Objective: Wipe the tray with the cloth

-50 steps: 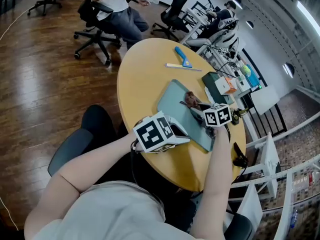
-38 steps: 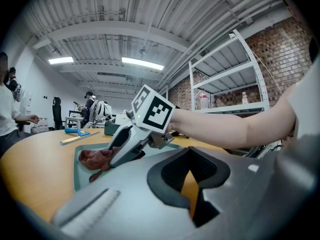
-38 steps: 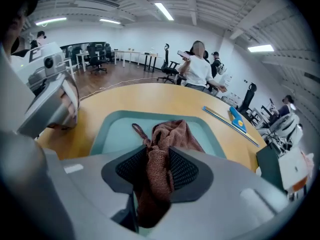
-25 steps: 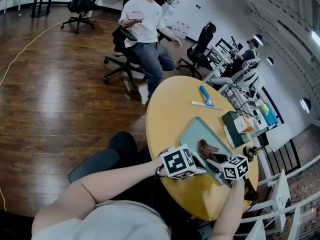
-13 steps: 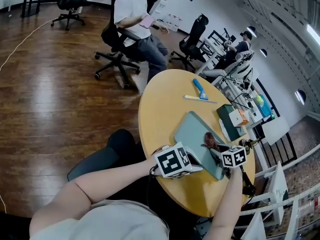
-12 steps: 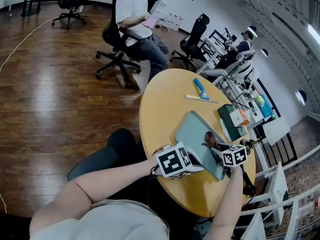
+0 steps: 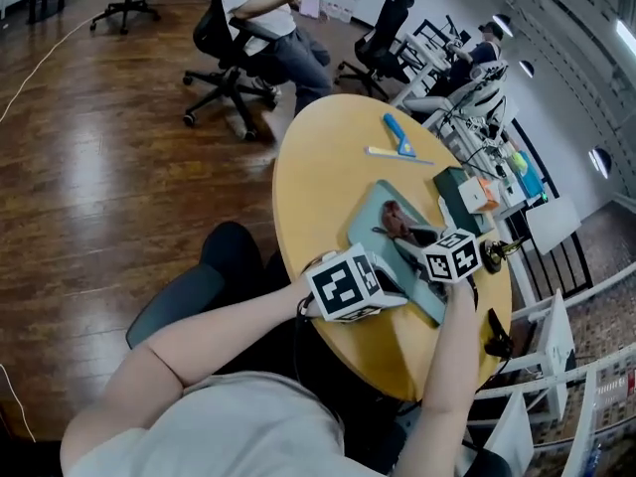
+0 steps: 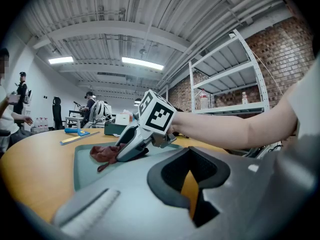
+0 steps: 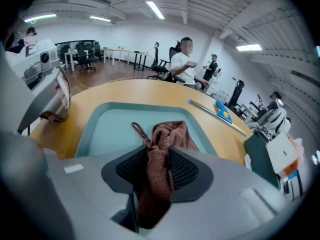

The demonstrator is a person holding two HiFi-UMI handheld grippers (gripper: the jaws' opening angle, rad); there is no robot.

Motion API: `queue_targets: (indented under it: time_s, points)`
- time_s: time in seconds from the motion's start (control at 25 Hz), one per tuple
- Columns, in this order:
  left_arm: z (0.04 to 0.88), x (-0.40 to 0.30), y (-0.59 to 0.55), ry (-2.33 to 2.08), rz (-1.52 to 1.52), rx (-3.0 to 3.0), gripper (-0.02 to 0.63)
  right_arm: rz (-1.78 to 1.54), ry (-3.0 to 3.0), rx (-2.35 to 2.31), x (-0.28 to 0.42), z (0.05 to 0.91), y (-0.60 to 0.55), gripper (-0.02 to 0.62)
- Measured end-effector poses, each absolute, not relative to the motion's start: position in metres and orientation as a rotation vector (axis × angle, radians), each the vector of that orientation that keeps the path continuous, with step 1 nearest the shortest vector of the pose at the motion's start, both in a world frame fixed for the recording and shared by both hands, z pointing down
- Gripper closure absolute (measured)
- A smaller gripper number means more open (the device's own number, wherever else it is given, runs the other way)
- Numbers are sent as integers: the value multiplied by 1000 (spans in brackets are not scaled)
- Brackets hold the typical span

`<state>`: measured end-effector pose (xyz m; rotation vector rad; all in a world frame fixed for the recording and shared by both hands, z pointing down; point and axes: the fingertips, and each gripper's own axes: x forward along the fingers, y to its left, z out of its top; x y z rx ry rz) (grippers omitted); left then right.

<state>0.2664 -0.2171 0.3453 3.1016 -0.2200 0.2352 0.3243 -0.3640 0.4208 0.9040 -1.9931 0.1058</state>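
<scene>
A teal tray [image 7: 366, 219] lies on the round yellow table [image 7: 313, 167]. My right gripper [image 7: 408, 241] is shut on a crumpled brown cloth [image 7: 396, 219] and presses it onto the tray's middle. In the right gripper view the cloth [image 9: 167, 134] hangs between the dark pads of the right gripper [image 9: 159, 151], above the tray [image 9: 112, 129]. My left gripper [image 7: 395, 291] rests at the tray's near corner. In the left gripper view its jaws stand a narrow gap apart with only yellow table showing between them. That view also shows the right gripper [image 8: 121, 153] on the cloth [image 8: 103, 153].
A blue scraper [image 7: 399, 135] and a long ruler [image 7: 397, 156] lie at the table's far side. A dark green box [image 7: 455, 192] with a small carton [image 7: 478, 195] stands right of the tray. A person sits on an office chair [image 7: 224, 38] behind. Shelving [image 8: 227, 104] stands beyond the table.
My right gripper has dragged the cloth from the tray's near end toward its middle. The left gripper has stayed at the near corner. The head camera has shifted.
</scene>
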Motion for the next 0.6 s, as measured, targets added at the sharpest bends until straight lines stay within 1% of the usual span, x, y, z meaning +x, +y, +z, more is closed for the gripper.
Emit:
queue_targets:
  time_s: [0.16,0.32,0.44,0.6]
  points:
    - [351,262,-201,-199,233,3089,604,109,-2043,763,293,427,-316,457]
    - [343,251,-204,-217,227,3105,604,-3,-2091,875,288,387,-308,459]
    - [342,255,-212,-216,222,3095,604,-61,-2146,1061,317,347,-311,459]
    - [347,257,-206,-195,222,3086,604,-145,-2119,1349,376,299,-291,459]
